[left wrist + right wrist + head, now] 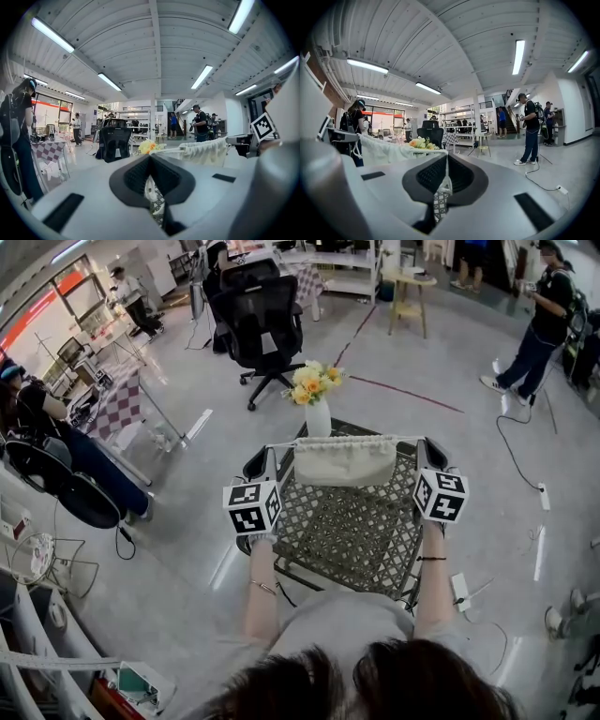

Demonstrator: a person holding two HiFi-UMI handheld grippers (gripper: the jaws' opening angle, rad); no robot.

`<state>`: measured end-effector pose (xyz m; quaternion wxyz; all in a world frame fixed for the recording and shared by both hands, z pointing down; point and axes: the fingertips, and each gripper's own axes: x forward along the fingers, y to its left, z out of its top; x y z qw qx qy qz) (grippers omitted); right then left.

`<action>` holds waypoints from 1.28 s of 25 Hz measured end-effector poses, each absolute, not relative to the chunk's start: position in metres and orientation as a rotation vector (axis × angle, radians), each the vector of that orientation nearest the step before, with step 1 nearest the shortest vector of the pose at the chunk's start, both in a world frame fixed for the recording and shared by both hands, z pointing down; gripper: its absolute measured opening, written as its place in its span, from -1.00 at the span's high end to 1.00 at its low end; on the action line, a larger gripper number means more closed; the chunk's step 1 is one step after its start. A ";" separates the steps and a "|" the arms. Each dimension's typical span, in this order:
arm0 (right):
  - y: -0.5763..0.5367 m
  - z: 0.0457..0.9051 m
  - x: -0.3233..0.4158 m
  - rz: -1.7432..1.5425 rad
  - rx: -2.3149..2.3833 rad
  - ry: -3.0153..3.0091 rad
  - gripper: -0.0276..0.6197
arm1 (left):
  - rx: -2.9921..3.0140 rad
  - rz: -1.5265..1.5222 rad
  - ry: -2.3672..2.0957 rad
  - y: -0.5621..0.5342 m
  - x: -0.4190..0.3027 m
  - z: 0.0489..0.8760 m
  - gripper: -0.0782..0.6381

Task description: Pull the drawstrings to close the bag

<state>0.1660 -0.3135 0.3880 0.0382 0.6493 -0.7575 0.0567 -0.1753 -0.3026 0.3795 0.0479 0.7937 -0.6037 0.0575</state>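
Fingers of the left gripper (pixel 270 456) and right gripper (pixel 424 450) clamp the white drawstrings (pixel 445 186) of the cream cloth bag (pixel 345 462); an even, level pull left and right should close it.

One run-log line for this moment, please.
left gripper: shut on left drawstring | right gripper: shut on right drawstring | bag: top gathered, hanging between grippers over mesh table

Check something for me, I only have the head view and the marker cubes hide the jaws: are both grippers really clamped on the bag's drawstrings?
Observer: The left gripper view shows the left gripper shut on the white left drawstring.
Operator: And the other one?
Observer: The right gripper view shows the right gripper shut on the right drawstring, pinching it at what looks like a knot.
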 end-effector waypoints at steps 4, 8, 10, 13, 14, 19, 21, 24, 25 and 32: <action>-0.313 0.393 0.169 0.208 2.025 -2.325 0.84 | 2.414 0.157 -1.843 -0.302 -0.176 0.381 0.71; -0.315 0.392 0.170 0.234 2.051 -2.326 0.84 | 2.406 0.140 -1.847 -0.304 -0.179 0.379 0.71; -0.314 0.391 0.172 0.245 2.062 -2.325 0.84 | 2.402 0.131 -1.850 -0.303 -0.180 0.378 0.71; -0.313 0.391 0.175 0.257 2.077 -2.323 0.84 | 2.396 0.126 -1.856 -0.302 -0.181 0.378 0.71; -0.313 0.392 0.176 0.260 2.080 -2.322 0.84 | 2.395 0.125 -1.857 -0.302 -0.181 0.379 0.71; -0.312 0.391 0.180 0.269 2.094 -2.320 0.84 | 2.396 0.123 -1.865 -0.301 -0.180 0.377 0.71; -0.311 0.391 0.182 0.272 2.100 -2.318 0.84 | 2.394 0.119 -1.867 -0.300 -0.180 0.376 0.71; -0.310 0.392 0.184 0.287 2.115 -2.315 0.84 | 2.389 0.111 -1.873 -0.299 -0.181 0.375 0.71; -0.310 0.392 0.184 0.294 2.122 -2.314 0.84 | 2.387 0.109 -1.875 -0.299 -0.181 0.375 0.71; -0.310 0.389 0.188 0.330 2.184 -2.302 0.84 | 2.363 0.079 -1.900 -0.298 -0.181 0.372 0.71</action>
